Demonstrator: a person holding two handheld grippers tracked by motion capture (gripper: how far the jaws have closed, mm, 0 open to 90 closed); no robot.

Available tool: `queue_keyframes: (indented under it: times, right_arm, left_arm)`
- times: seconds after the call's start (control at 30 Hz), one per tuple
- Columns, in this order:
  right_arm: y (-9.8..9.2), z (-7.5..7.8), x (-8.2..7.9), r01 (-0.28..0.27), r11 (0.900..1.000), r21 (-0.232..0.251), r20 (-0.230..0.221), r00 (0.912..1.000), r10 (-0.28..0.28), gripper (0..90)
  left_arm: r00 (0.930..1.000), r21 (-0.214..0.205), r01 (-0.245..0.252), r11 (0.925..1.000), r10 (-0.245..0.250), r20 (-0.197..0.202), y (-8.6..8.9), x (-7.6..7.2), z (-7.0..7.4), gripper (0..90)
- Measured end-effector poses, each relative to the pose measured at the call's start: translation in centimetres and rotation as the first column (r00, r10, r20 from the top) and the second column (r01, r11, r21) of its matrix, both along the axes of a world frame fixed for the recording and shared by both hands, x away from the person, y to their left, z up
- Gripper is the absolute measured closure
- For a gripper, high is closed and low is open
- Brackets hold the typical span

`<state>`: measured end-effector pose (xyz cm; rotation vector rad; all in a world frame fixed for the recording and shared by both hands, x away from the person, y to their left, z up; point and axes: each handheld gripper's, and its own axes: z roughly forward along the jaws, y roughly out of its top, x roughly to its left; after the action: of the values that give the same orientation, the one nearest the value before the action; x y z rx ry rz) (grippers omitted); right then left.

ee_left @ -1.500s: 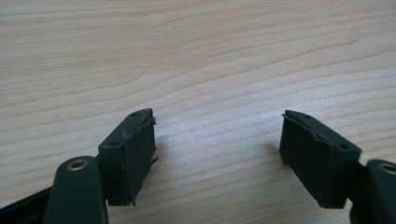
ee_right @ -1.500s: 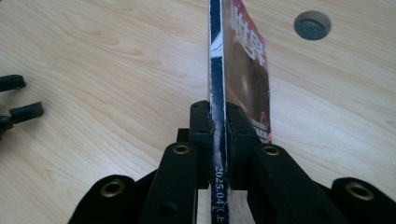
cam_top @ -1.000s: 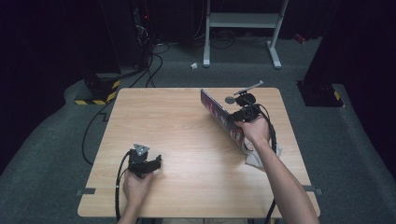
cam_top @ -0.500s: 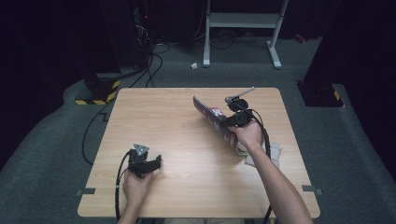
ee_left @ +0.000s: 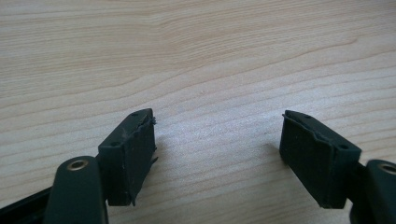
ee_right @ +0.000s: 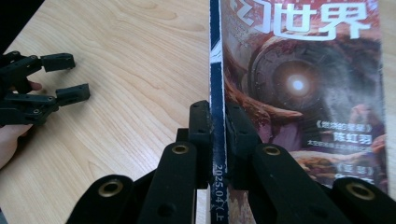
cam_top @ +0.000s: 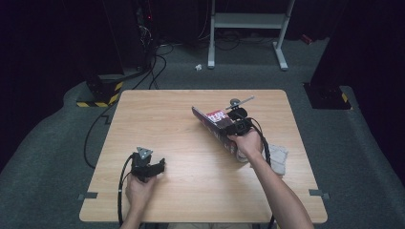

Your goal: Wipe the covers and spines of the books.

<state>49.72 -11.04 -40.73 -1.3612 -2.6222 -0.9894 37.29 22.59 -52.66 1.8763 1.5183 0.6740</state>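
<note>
A magazine [cam_top: 216, 125] with a red and dark picture cover and a dark blue spine [ee_right: 217, 93] is held tilted on edge over the right half of the wooden table [cam_top: 181, 114]. My right gripper [cam_top: 234, 128] is shut on it, its two black jaws [ee_right: 217, 133] clamping the spine. My left gripper [cam_top: 157, 167] rests on the table at the front left with its jaws wide apart and bare wood between them [ee_left: 217, 140]. It also shows at the left edge of the right gripper view [ee_right: 58, 77].
A folded white cloth [cam_top: 279, 157] lies on the table by the right forearm. Cables [cam_top: 95, 133] trail off the table's left side to the floor. A white metal stand [cam_top: 248, 28] is behind the table.
My right gripper has carried the magazine down and a little toward the table's middle, lowering its tilt. The left gripper has stayed put.
</note>
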Motion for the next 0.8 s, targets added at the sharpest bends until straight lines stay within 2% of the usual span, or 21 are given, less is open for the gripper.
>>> queue_keyframes:
  times: [0.2, 0.37, 0.47, 0.53, 0.63, 0.67, 0.73, 0.8]
  right_arm:
    - [0.0, -1.3, -0.3, -0.005, 0.9996, 0.027, -0.014, 0.9999, 0.005, 81.4]
    - [0.6, -2.2, -0.5, -0.026, 0.9993, 0.027, -0.030, 0.9992, 0.027, 78.3]
    - [0.8, -2.6, -0.6, -0.033, 0.9980, 0.055, -0.040, 0.9986, 0.035, 72.5]
    - [1.0, -3.1, -0.5, -0.041, 0.9969, 0.067, -0.073, 0.9963, 0.046, 64.1]
    - [1.1, -3.6, -0.6, -0.061, 0.9954, 0.073, -0.086, 0.9940, 0.067, 61.0]
    - [1.1, -3.7, -0.8, -0.059, 0.9966, 0.058, -0.070, 0.9956, 0.063, 59.9]
    - [0.8, -3.8, -0.9, -0.060, 0.9959, 0.067, -0.072, 0.9952, 0.065, 60.0]
    - [0.5, -4.0, -1.0, -0.061, 0.9968, 0.051, -0.060, 0.9961, 0.064, 60.4]
  left_arm:
    - [1.0000, 0.000, 0.000, 1.0000, 0.000, 0.000, 0.0, 0.0, 0.0, 26.9]
    - [1.0000, -0.004, -0.003, 1.0000, 0.003, 0.003, -0.1, 0.0, 0.0, 26.9]
    - [1.0000, -0.004, -0.003, 1.0000, 0.003, 0.003, -0.1, 0.0, 0.0, 26.9]
    - [1.0000, -0.003, -0.001, 1.0000, 0.001, 0.004, -0.1, 0.0, 0.0, 27.1]
    - [1.0000, -0.002, 0.001, 1.0000, -0.001, 0.005, -0.1, 0.1, 0.0, 27.1]
    - [1.0000, -0.003, 0.000, 1.0000, 0.001, 0.005, -0.1, 0.1, 0.0, 27.1]
    - [1.0000, 0.002, -0.001, 1.0000, 0.001, -0.002, -0.1, 0.2, 0.0, 27.1]
    - [0.9999, 0.003, -0.005, 1.0000, 0.005, -0.010, -0.2, 0.2, 0.1, 27.3]
